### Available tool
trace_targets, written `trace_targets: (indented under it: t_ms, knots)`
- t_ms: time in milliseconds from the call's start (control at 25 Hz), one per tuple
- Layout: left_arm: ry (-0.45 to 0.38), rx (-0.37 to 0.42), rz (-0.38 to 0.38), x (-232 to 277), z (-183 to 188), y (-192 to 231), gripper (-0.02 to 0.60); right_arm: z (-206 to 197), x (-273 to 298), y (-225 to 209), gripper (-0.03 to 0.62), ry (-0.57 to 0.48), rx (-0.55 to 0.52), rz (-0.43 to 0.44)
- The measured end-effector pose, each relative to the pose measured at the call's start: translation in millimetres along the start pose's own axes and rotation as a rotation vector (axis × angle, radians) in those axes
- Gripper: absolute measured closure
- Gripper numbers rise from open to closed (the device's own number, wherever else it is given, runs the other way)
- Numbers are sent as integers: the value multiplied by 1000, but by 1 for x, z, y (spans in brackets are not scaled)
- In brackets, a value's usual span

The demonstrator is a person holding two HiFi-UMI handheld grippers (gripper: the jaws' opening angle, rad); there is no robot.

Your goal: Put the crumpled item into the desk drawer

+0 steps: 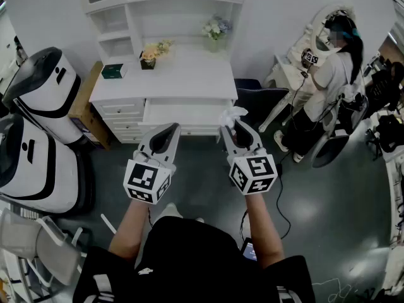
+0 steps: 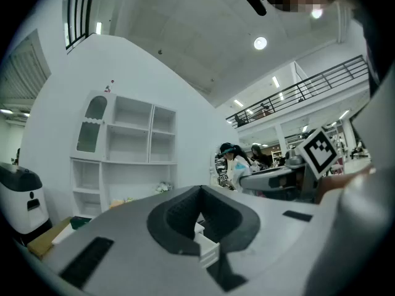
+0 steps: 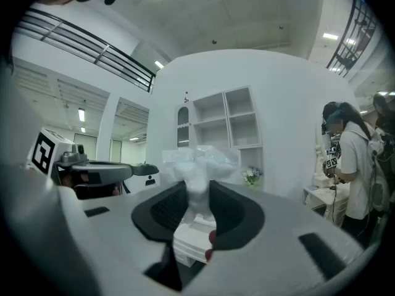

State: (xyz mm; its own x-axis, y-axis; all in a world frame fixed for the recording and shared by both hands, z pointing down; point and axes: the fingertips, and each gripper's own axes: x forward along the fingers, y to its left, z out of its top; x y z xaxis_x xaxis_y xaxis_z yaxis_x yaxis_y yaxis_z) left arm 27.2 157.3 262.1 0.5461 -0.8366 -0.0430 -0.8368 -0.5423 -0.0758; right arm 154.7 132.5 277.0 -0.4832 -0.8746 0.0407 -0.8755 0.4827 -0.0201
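White crumpled item (image 3: 196, 162) tight in the right claw (image 3: 197, 189), its top above the jaw tips; left claw (image 2: 199, 191) closed, empty.

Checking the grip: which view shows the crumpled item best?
The right gripper view: the crumpled item sits centred, pinched in the right gripper. The head view shows it small, at the jaw tips; the left gripper view doesn't clearly show it.

The head view looks steeply down on the white desk (image 1: 189, 74) from its front; both gripper views, held level, share its shelf unit (image 2: 126, 147) (image 3: 225, 119).
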Motion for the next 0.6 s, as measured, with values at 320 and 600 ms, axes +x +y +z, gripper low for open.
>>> trace_targets:
  t_ms: [320, 600]
  knots:
    - [2, 2, 11, -2, -1, -5, 575, -3, -6, 0, 491, 2, -2, 8]
    - [5, 7, 21, -3, -3, -19, 575, -9, -17, -4, 491, 5, 10, 31]
